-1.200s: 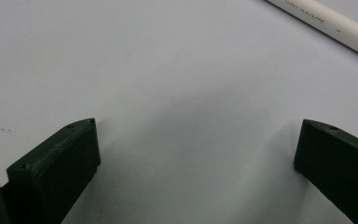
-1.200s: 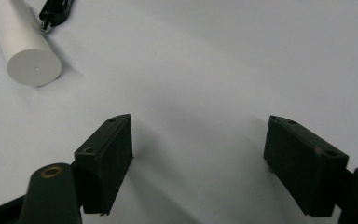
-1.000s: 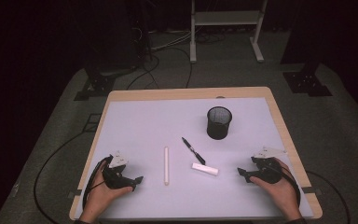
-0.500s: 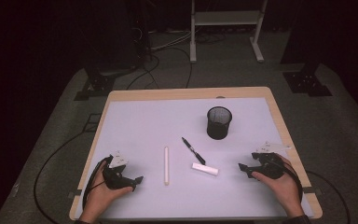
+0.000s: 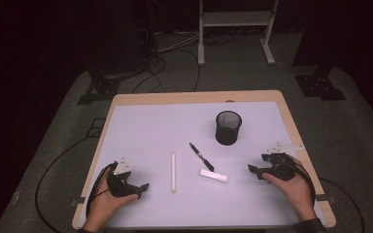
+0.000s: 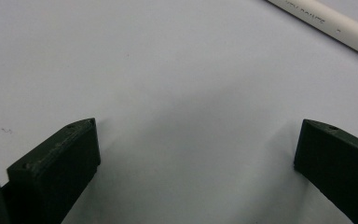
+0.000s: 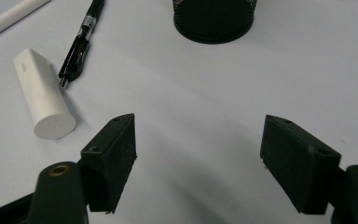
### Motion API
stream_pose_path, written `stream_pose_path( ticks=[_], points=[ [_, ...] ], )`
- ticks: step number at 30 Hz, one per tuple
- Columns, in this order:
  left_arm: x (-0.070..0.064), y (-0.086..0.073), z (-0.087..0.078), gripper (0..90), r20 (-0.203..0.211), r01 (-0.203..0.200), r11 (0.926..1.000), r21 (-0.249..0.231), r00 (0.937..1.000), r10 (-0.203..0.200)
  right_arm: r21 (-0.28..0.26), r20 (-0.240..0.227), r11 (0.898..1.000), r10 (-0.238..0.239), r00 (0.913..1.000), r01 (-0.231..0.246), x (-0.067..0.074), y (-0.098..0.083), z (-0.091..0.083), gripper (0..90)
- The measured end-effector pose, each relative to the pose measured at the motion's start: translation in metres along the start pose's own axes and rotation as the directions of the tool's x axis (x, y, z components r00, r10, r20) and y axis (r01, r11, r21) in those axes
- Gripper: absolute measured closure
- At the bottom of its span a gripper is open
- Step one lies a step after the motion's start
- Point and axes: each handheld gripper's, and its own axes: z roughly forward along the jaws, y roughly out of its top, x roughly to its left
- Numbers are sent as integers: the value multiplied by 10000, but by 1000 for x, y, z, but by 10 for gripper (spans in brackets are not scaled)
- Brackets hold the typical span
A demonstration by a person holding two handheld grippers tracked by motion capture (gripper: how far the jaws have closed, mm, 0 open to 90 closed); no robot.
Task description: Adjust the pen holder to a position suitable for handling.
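Note:
On the pale table top [image 5: 150,126] a black mesh cup [image 5: 228,127] stands upright at the right. A black pen [image 5: 201,156], a short white cylinder [image 5: 213,176] and a long white stick [image 5: 173,172] lie flat near the middle. My left gripper [image 5: 143,186] rests at the front left, open and holding nothing, with the stick [image 6: 331,25] beyond its jaws. My right gripper [image 5: 251,170] sits at the front right, pointing left, open [image 7: 200,140] with bare table between its jaws. Ahead of it lie the cylinder [image 7: 42,100], the pen [image 7: 81,39] and the cup [image 7: 214,18].
The table has a wooden rim [image 5: 194,98]. Cables [image 5: 53,170] trail over the grey floor at the left. A white metal stand [image 5: 233,29] rises behind the table.
My right gripper has crept a little to the left, toward the white cylinder. The left gripper and the objects have stayed put.

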Motion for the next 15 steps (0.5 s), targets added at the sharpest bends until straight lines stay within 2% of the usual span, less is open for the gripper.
stream_pose_path(
  ticks=[15],
  points=[
    [0, 0, 0, 0, 0, 7, 10000, -7, 10000, -7, -121, 138, 9999, -91, 9999, 93, -3, 18, -2, 253]
  ],
)
